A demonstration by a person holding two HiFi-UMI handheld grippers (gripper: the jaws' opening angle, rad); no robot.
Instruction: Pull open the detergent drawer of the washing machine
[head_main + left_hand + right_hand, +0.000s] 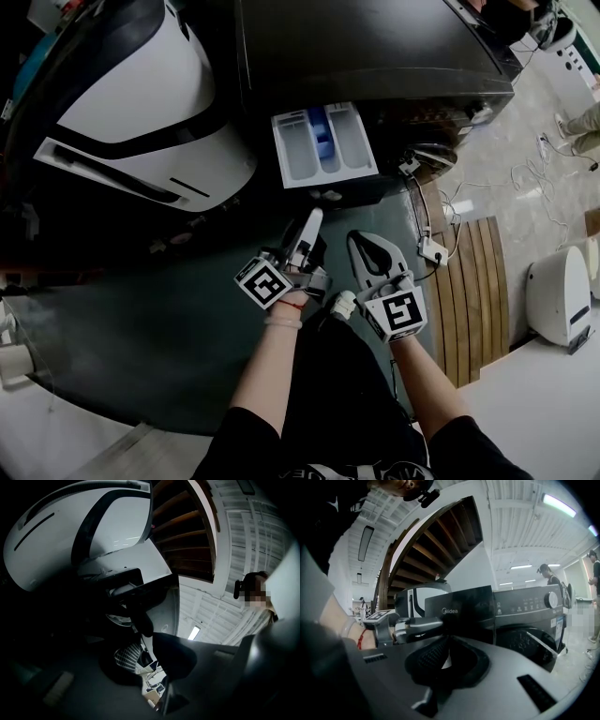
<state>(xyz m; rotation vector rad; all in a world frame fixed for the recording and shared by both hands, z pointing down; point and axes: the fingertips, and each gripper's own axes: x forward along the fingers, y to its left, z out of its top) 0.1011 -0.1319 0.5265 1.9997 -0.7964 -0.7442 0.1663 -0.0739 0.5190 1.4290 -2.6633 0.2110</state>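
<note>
Left tongs nearer, slightly apart, empty, aimed up-frame at pulled-out detergent drawer just above; right tongs clenched, empty.

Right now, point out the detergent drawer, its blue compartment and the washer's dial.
Drawer (292, 150): head view, on its left white compartment.
Blue compartment (323, 141): head view, on its middle.
Dial (553, 600): right gripper view, on the knob's face.

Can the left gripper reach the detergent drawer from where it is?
Probably yes. The left gripper points at the detergent drawer, already pulled out of the washing machine, with nothing visible between them. The right gripper sits off to the side.
</note>
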